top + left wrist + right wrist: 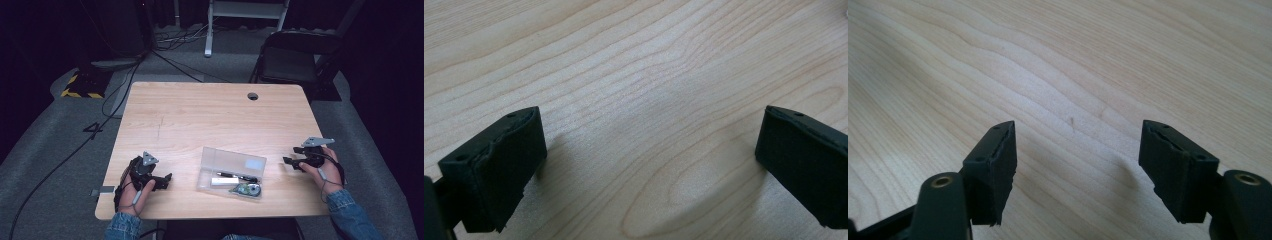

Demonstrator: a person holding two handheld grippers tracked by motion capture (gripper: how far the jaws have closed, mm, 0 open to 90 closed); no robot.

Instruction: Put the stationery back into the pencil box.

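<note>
Grippers flank a clear plastic case [231,172] near the wooden table's [200,115] front edge: left gripper [161,181] and right gripper [290,162] both with jaws spread, empty. Case holds a pen and small items; its label is unreadable.

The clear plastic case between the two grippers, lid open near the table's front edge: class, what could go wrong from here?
1. The clear case looks light; a one-sided push from the left gripper or right gripper could slide it rather than grip it.
2. It lies near the table front edge, so a nudge toward the person might tip it off.
3. Its lid stands open, so the pen and other small contents could spill.
</note>
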